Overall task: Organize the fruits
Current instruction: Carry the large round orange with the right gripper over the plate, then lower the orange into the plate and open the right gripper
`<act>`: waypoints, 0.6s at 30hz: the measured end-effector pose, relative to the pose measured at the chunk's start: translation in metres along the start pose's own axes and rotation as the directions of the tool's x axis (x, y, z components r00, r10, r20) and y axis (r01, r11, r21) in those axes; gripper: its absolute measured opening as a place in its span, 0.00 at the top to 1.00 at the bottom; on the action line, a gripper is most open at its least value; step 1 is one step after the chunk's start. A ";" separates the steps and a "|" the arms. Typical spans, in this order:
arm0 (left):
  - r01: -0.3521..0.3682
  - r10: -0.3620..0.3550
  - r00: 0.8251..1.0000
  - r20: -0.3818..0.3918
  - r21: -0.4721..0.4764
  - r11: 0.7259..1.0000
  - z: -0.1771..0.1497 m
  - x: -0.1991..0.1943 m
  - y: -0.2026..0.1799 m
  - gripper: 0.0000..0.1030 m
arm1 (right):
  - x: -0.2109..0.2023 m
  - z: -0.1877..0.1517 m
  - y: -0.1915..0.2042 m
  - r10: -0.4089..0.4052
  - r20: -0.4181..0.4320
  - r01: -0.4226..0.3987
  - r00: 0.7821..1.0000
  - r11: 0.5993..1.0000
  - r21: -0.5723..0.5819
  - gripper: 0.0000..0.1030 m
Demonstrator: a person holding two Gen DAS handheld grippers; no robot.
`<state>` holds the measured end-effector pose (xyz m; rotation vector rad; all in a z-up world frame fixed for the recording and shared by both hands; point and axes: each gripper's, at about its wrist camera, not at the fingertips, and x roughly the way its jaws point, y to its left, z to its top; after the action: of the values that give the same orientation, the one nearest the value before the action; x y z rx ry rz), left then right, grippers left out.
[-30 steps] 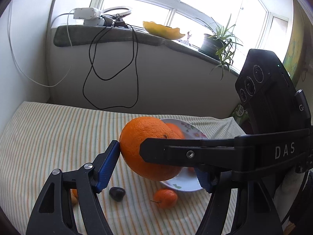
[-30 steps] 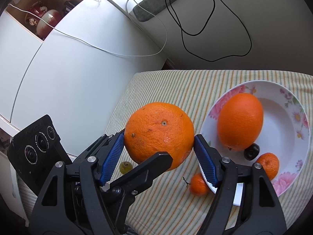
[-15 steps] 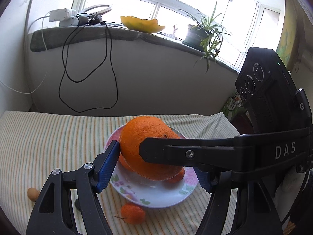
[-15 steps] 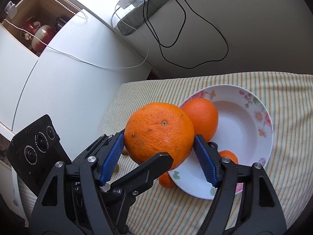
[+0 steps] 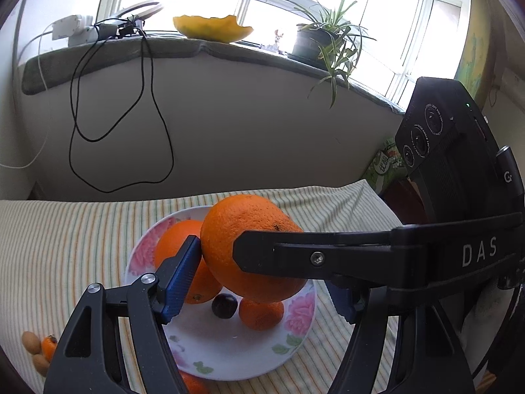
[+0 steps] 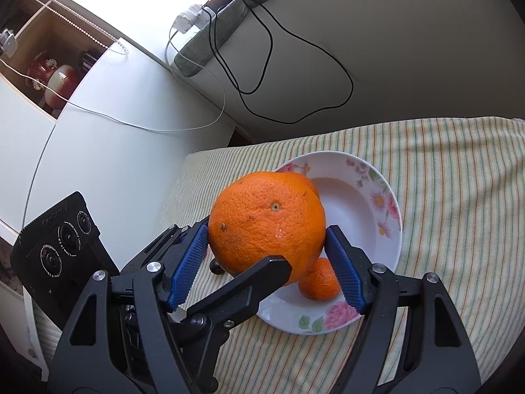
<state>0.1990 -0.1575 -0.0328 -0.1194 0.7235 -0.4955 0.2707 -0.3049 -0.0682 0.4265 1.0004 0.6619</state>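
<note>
Both grippers are shut on one large orange [image 5: 249, 249], also seen in the right wrist view [image 6: 267, 223], and hold it above a white floral plate [image 5: 295, 338], which also shows in the right wrist view [image 6: 377, 203]. My left gripper [image 5: 259, 282] and my right gripper [image 6: 267, 262] cross at the fruit. On the plate lie another large orange [image 5: 177, 239], a small mandarin [image 5: 261, 313] and a dark round fruit [image 5: 224, 305]. The mandarin [image 6: 320, 284] shows under the held orange in the right wrist view.
A striped cloth [image 6: 459, 197] covers the table. Small fruits lie at its left edge: a mandarin [image 5: 49, 346] and brownish ones [image 5: 31, 341]. Another mandarin [image 5: 193, 384] lies in front of the plate. A wall with hanging cables [image 5: 121, 115] stands behind; a white cabinet [image 6: 98, 131] at left.
Both grippers carried the large orange from beside the plate to over it. The plate now sits centred below the fruit and looks closer.
</note>
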 end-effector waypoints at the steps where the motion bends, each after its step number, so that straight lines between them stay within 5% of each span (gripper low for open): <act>1: 0.001 -0.001 1.000 -0.003 0.003 1.000 0.001 0.002 -0.001 0.31 | -0.001 0.000 -0.002 0.001 0.001 -0.001 1.000 1.000 0.004 0.26; 18: 0.007 -0.006 0.999 -0.053 0.034 0.999 0.005 0.031 -0.015 0.31 | -0.009 0.008 -0.029 -0.023 0.014 0.022 1.000 0.999 0.039 0.26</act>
<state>0.2165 -0.1852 -0.0434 -0.0772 0.7661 -0.5184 0.2834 -0.3322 -0.0766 0.4531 1.0042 0.6192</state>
